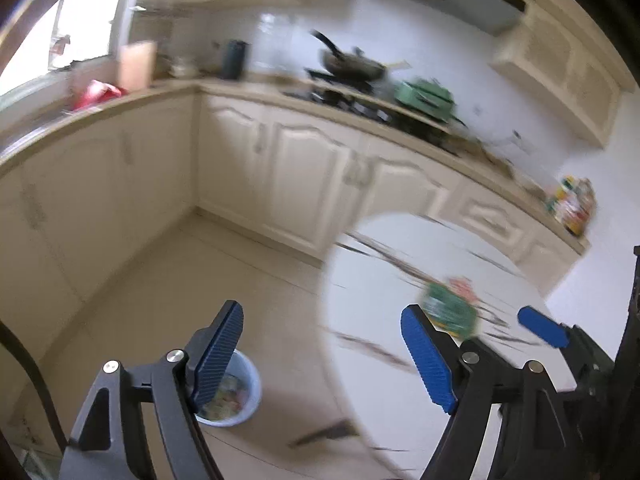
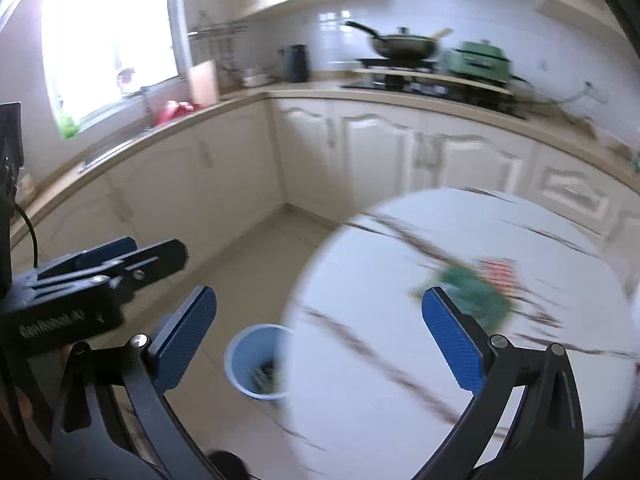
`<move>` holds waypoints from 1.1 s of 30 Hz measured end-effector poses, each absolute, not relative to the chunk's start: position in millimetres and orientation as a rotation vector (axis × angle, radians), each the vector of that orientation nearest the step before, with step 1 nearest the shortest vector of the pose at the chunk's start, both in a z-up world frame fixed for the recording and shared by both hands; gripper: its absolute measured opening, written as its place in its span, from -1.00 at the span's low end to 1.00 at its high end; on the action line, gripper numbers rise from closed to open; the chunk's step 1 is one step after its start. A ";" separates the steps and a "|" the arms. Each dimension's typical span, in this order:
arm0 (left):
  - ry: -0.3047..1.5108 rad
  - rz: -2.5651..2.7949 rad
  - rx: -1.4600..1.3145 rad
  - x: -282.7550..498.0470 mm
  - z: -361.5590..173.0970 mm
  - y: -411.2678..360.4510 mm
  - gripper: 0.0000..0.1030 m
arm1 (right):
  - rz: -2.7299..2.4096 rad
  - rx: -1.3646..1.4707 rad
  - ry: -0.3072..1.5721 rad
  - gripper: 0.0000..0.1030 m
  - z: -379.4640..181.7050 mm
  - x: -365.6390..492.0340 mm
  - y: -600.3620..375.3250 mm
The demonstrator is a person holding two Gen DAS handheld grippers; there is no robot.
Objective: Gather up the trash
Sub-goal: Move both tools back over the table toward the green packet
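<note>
Above a round white marble-patterned table with dark veins (image 2: pixel 400 340), both grippers hanging with jaws spread wide and nothing between the blue ribbed pads. Left gripper (image 1: pixel 324 356) framing floor and table edge, one pad (image 1: pixel 220 360) over the bin, the other (image 1: pixel 428 360) over the tabletop. Right gripper (image 2: pixel 332 340) likewise released and empty, straddling the table's left rim. Visible too at the far right of the left wrist view, one blue pad of the right gripper; at the left of the right wrist view, the black body of the left gripper.

On the tabletop, a crumpled green wrapper (image 1: pixel 452 312) beside a reddish-pink piece of packaging (image 1: pixel 464 286), both blurred, touching or overlapping, exact shapes not readable. Same pair in the right wrist view: green wrapper (image 2: pixel 476 292), reddish piece (image 2: pixel 500 274) just behind it.

Down on the pale tiled floor (image 1: pixel 200 260), just beside the table, a small light-blue plastic bin (image 2: pixel 256 360), upright, with scraps already lying inside.

Behind, cream kitchen cabinets (image 2: pixel 360 152) under a beige counter, carrying a black wok on a gas hob (image 2: pixel 400 46), a green appliance (image 2: pixel 480 60), a dark cylindrical jug (image 2: pixel 296 62) and a wooden cutting board (image 2: pixel 204 82) leaning near the bright window (image 2: pixel 108 32).
</note>
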State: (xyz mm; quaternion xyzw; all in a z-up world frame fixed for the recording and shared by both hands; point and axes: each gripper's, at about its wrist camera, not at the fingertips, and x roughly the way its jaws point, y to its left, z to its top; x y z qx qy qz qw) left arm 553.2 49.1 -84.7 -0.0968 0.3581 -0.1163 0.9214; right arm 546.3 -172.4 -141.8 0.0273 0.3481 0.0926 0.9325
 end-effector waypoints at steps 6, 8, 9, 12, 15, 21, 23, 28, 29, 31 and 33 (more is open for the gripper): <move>0.813 -0.257 -0.094 575.3 -104.3 -53.3 0.51 | -0.005 0.120 0.756 1.00 -155.4 542.2 -303.9; 0.857 -0.260 -0.087 590.3 -111.5 -71.2 0.51 | -0.052 0.125 0.800 1.00 -164.9 553.9 -334.0; 0.880 -0.256 -0.084 596.6 -116.9 -79.1 0.51 | -0.063 0.123 0.819 1.00 -168.9 560.6 -343.7; 0.925 -0.236 -0.078 619.4 -126.2 -94.2 0.51 | -0.092 0.087 0.878 1.00 -187.4 589.7 -360.8; 0.960 -0.208 -0.065 662.3 -134.5 -96.2 0.51 | -0.096 0.020 0.923 1.00 -207.4 618.0 -355.3; 1.006 -0.185 -0.067 688.3 -148.2 -89.6 0.51 | -0.081 -0.085 0.975 1.00 -247.8 657.5 -339.9; 1.010 -0.181 -0.075 696.8 -152.6 -88.7 0.51 | -0.054 -0.079 1.009 1.00 -259.9 665.2 -339.6; 1.019 -0.176 -0.073 703.1 -163.7 -82.6 0.51 | 0.025 -0.090 1.034 1.00 -272.7 663.6 -321.0; 1.027 -0.170 -0.072 706.2 -165.7 -82.9 0.51 | 0.048 -0.087 1.040 1.00 -274.2 662.4 -316.1; 1.027 -0.165 -0.074 714.6 -171.8 -85.3 0.51 | 0.129 -0.082 1.052 1.00 -275.3 656.6 -300.7; 1.021 -0.161 -0.079 717.4 -174.1 -84.0 0.51 | 0.144 -0.091 1.036 0.97 -272.5 649.6 -293.1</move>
